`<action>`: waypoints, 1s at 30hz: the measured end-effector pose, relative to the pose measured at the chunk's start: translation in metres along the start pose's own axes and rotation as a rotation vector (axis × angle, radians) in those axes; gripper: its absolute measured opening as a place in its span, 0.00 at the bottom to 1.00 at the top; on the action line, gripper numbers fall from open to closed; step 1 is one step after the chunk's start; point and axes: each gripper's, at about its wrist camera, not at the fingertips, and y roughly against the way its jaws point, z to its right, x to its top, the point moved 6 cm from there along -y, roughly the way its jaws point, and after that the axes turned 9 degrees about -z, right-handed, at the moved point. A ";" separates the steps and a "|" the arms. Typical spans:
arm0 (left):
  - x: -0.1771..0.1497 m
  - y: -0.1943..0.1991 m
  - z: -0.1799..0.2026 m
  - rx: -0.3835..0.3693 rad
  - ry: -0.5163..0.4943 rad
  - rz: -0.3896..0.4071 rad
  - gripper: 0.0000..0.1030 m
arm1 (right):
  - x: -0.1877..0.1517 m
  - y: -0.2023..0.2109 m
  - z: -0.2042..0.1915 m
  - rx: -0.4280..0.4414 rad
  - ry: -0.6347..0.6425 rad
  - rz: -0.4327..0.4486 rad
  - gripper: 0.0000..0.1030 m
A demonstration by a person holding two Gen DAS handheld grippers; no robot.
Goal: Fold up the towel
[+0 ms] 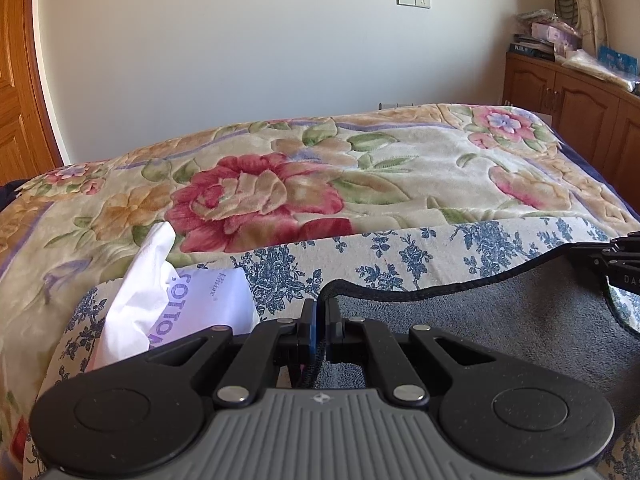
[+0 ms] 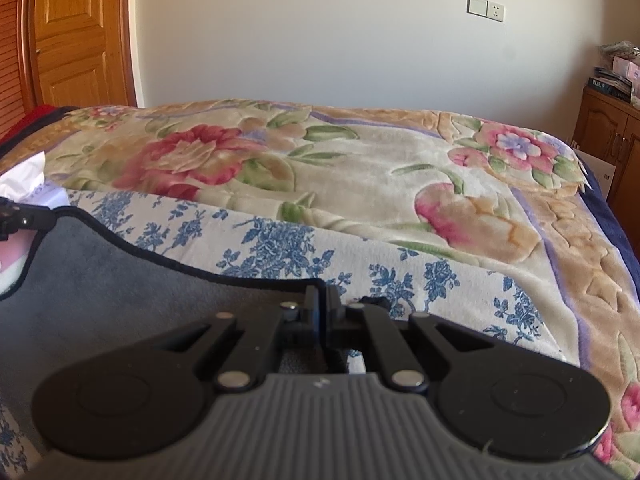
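A grey towel with a black hem [image 1: 500, 320] lies over the blue-flowered sheet on the bed. My left gripper [image 1: 320, 320] is shut on the towel's left corner. My right gripper [image 2: 324, 312] is shut on its right corner; the towel [image 2: 120, 300] spreads to its left. The hem sags in a curve between the two grippers. The right gripper's tips show at the right edge of the left wrist view [image 1: 616, 260], and the left gripper's tips at the left edge of the right wrist view [image 2: 24, 220].
A white tissue pack [image 1: 172, 304] lies just left of the left gripper. A thick flower-patterned blanket [image 1: 320, 176] covers the bed beyond the sheet [image 1: 400, 252]. A wooden cabinet [image 1: 576, 96] stands at the far right, a wooden door [image 2: 76, 32] at the left.
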 end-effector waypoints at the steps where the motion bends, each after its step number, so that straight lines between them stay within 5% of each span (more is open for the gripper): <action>1: 0.000 -0.002 0.000 0.001 0.000 -0.003 0.05 | -0.001 -0.001 0.000 -0.001 0.000 -0.005 0.04; 9: -0.003 -0.007 0.000 -0.002 0.024 -0.023 0.07 | -0.006 -0.007 0.001 -0.005 -0.003 -0.031 0.04; 11: -0.004 -0.009 -0.001 0.002 0.030 -0.026 0.15 | -0.006 -0.008 0.002 -0.004 -0.007 -0.037 0.05; 13: -0.004 -0.009 -0.002 0.014 0.034 -0.022 0.46 | -0.007 -0.008 0.003 -0.007 -0.011 -0.039 0.13; 15: -0.004 -0.006 -0.002 0.032 0.036 -0.005 0.65 | -0.007 -0.007 0.003 -0.011 -0.012 -0.037 0.37; 17: -0.004 -0.004 -0.002 0.041 0.038 0.010 0.70 | -0.008 -0.005 0.004 -0.011 -0.019 -0.030 0.51; 23: -0.004 0.003 0.000 0.053 0.039 0.023 0.84 | -0.009 0.005 0.005 -0.026 -0.012 -0.027 0.52; 30: -0.005 0.024 0.003 0.065 0.030 0.043 0.92 | -0.009 0.026 0.006 -0.029 -0.049 0.002 0.72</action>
